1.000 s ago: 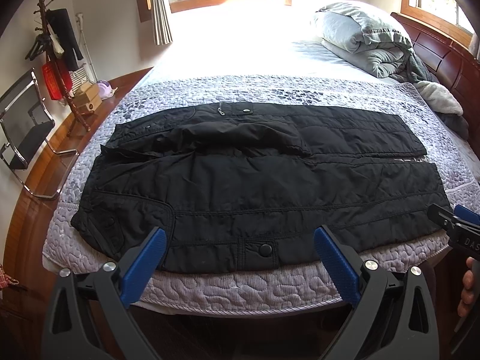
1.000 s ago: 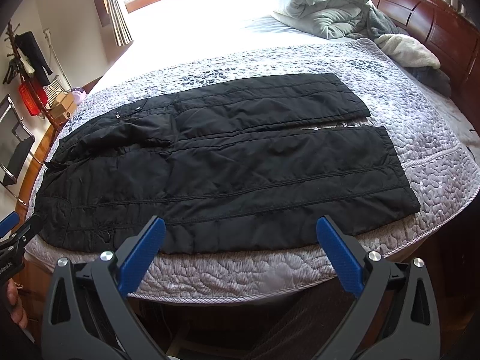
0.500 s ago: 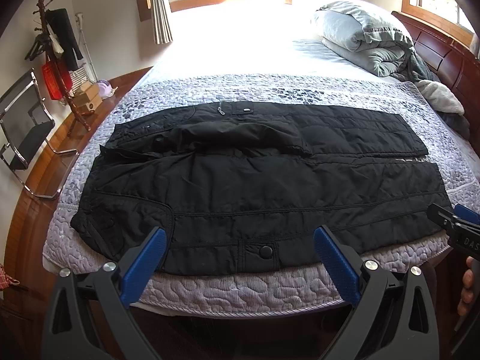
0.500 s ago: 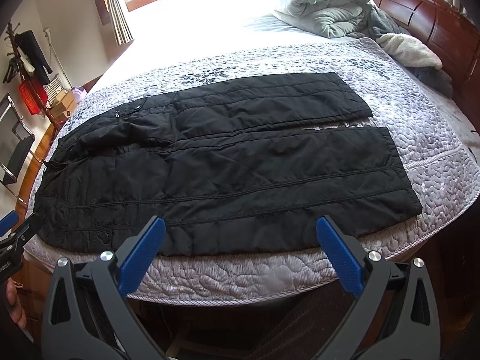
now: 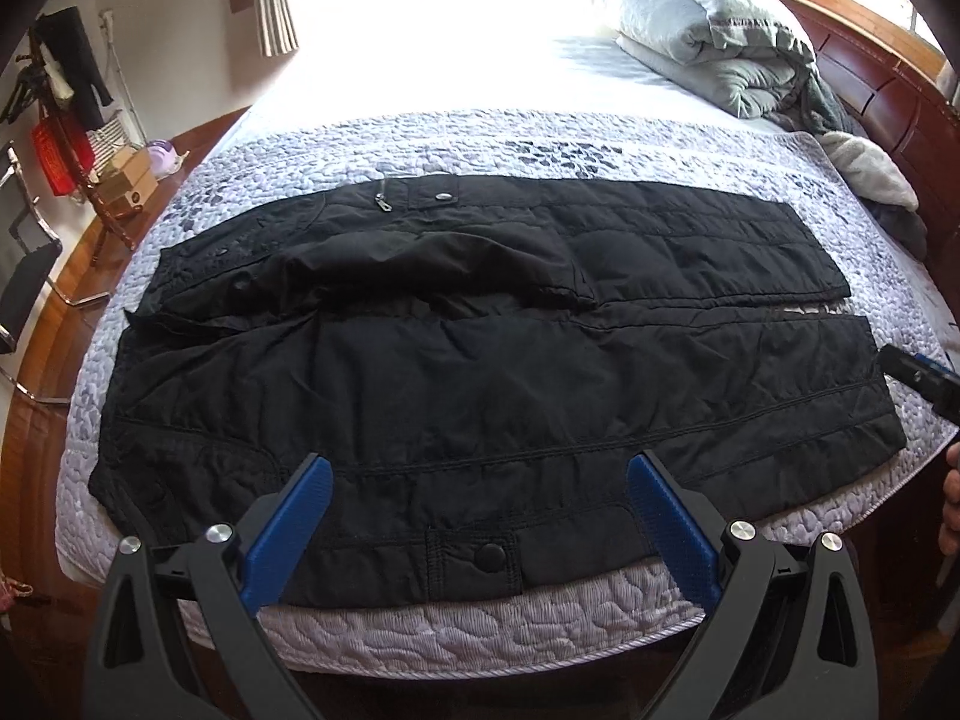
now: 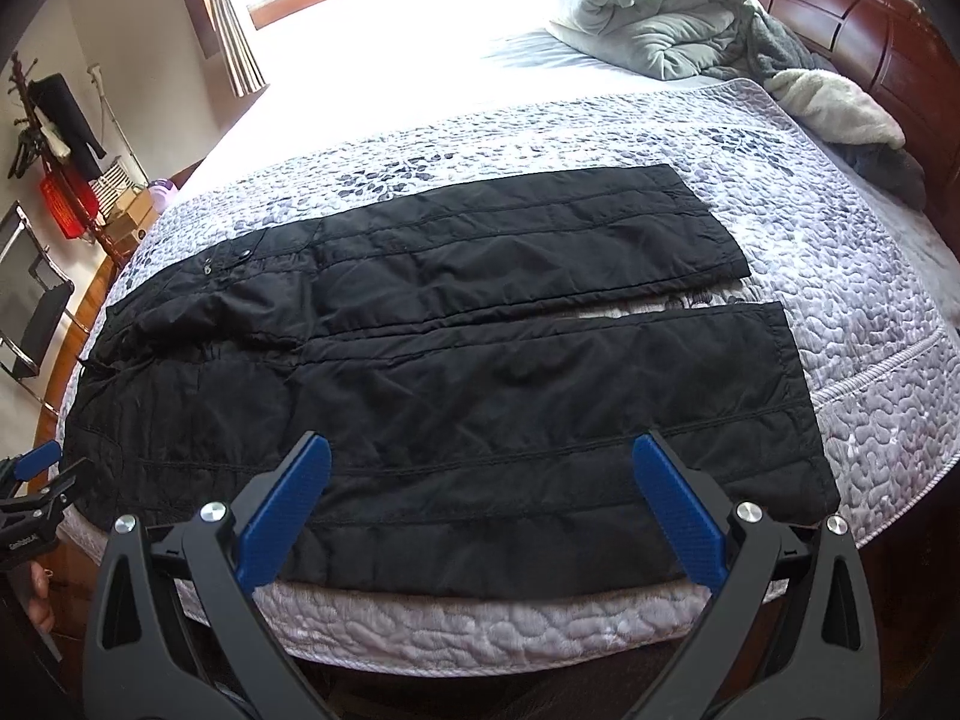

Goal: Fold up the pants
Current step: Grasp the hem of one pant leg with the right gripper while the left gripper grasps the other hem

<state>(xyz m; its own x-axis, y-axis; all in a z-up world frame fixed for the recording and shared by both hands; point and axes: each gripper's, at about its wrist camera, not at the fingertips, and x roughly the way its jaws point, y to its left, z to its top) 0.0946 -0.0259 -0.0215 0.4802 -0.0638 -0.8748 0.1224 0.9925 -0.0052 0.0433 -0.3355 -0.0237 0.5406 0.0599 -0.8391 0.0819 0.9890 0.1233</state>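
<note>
Black quilted pants (image 5: 480, 372) lie spread flat across the bed, waist to the left, both legs running right with a narrow gap between the cuffs. In the right wrist view the same pants (image 6: 480, 372) fill the middle. My left gripper (image 5: 480, 468) hovers open over the near edge by the snap-button pocket flap (image 5: 489, 555). Above the near leg's lower edge, my right gripper (image 6: 480, 450) is open and holds nothing. The right gripper (image 5: 918, 375) also shows at the left wrist view's right edge; the left gripper (image 6: 36, 480) shows at the right wrist view's left edge.
A grey patterned quilt (image 5: 540, 144) covers the bed. A bundled grey duvet (image 5: 708, 42) and blankets lie at the back right by the wooden headboard (image 6: 888, 42). A coat rack (image 5: 66, 96), a chair (image 5: 24, 252) and boxes stand left of the bed.
Both grippers have moved forward and slightly up over the near edge of the pants. The pants have not moved.
</note>
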